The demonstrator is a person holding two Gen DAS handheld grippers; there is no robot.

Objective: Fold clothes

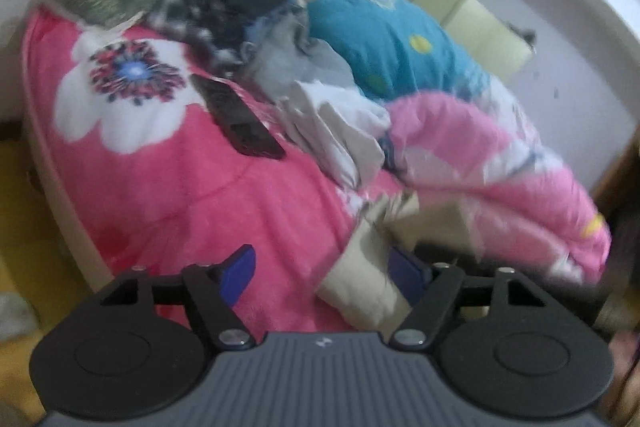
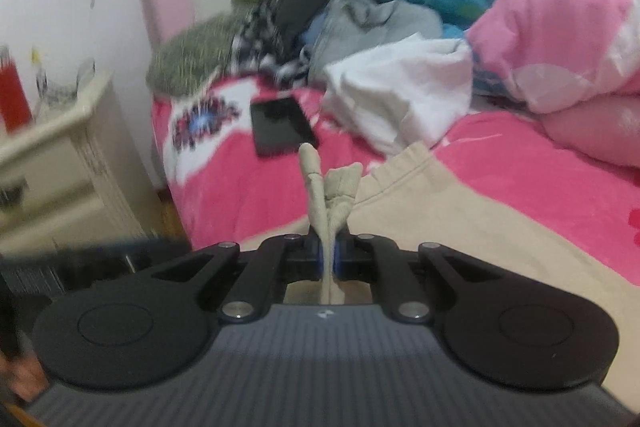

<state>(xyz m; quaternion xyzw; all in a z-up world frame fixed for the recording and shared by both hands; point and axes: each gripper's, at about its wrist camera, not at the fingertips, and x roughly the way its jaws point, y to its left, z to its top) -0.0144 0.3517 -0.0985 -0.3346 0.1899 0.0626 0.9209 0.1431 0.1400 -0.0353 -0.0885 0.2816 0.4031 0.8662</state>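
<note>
Right wrist view shows the right gripper [image 2: 329, 259] clenched on a bunched edge of the beige garment [image 2: 460, 211], the pinched cloth standing up in two narrow ridges at the centre of the frame while the rest spreads flat toward the lower right over the pink floral bedspread [image 2: 540, 155]. Left wrist view shows the left gripper [image 1: 324, 269] with its blue pads spread wide; a fold of the same beige garment [image 1: 368, 283] lies against the right-hand pad [image 1: 406, 273], not pinched.

Risks, as I judge them:
- The right grip holds only a thin gather of fabric, so a sharp pull could slip it out between the pads.
- With one side unheld, lifting or dragging would skew the garment and crease it unevenly.
- A black phone [image 2: 282, 125] lies on the bedspread just above the pinched cloth in the frame; sweeping the fabric that way could push it toward the bed edge at left.
- The white garment [image 2: 404, 95] sits close to the beige collar area and might get caught in a fold.
- Both views are blurred, so edges are hard to judge.
</note>
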